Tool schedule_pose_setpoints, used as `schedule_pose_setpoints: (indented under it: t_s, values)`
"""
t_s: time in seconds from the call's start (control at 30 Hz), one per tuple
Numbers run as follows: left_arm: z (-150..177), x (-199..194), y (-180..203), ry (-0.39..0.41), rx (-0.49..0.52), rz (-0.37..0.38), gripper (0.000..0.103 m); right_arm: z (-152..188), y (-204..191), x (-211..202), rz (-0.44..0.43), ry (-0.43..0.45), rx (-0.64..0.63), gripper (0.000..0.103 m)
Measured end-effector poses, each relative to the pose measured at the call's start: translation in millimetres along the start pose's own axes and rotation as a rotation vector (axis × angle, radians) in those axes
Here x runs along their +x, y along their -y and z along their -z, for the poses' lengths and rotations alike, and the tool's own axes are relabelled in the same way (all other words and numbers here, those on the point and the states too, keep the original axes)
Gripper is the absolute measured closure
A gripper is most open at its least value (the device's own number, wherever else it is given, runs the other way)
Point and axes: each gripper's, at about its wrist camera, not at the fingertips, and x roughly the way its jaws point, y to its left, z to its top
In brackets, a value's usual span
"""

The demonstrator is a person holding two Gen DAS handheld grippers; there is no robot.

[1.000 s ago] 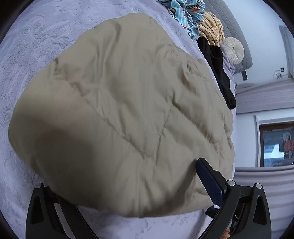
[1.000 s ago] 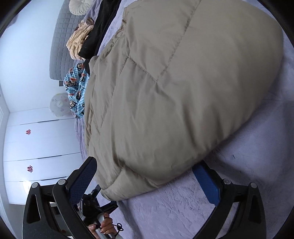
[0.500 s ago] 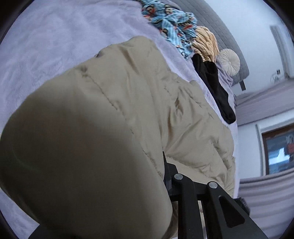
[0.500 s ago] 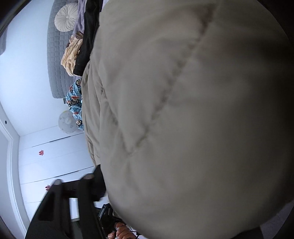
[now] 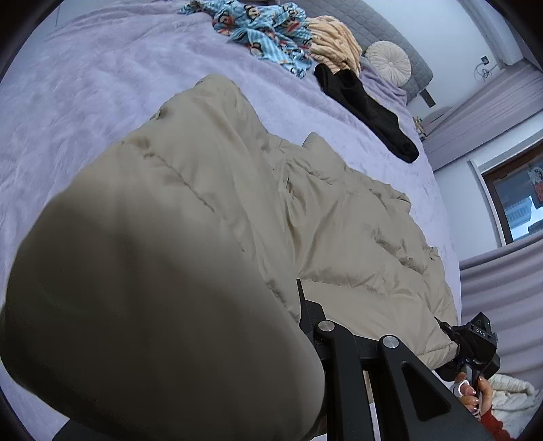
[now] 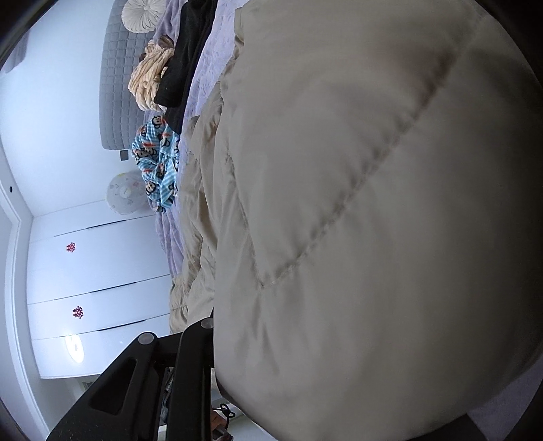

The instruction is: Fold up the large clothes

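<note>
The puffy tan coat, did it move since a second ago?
Yes. The puffy tan coat has come up off the purple bedspread toward the camera, with both grippers clamped on its near edge, lifting it.

We see a bed point(image 5: 85, 112) covered in lilac plush. A beige quilted coat point(image 5: 332, 217) sprawls on it. At one o'clock lie a monkey-print garment point(image 5: 268, 34), a peach blanket point(image 5: 334, 42), black trousers point(image 5: 370, 105) and a round cushion point(image 5: 388, 61).

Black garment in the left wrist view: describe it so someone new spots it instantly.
Start at the lavender bedspread and look toward the grey quilted headboard, where a heap of clothes lies. The black garment is the long dark strip stretching from that heap toward the bed's edge, beside the peach fleece and the blue monkey-print fabric. It is the only plain black piece, lying apart from the beige puffer jacket.
</note>
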Motion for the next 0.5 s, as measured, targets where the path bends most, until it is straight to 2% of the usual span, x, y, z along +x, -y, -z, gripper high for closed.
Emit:
schedule_pose_setpoints:
  t_s: [0.13,0.23,0.37,0.5]
  values:
    - [40,-12,-6,-0.077,0.009,-0.040,0.083,35,25,-18,0.015,-0.017,0.050,0.078]
    - [68,-8,-19,-0.145,-0.029,-0.046,0.083,54,45,-25,0.047,-0.026,0.091,0.077]
    - [80,1,-32,-0.181,-0.097,-0.054,0.078,59,61,-25,0.065,-0.012,0.143,0.074]
    - [75,-3,-34,-0.194,-0.107,-0.140,0.048,53,51,-22,0.104,-0.015,0.135,0.068]
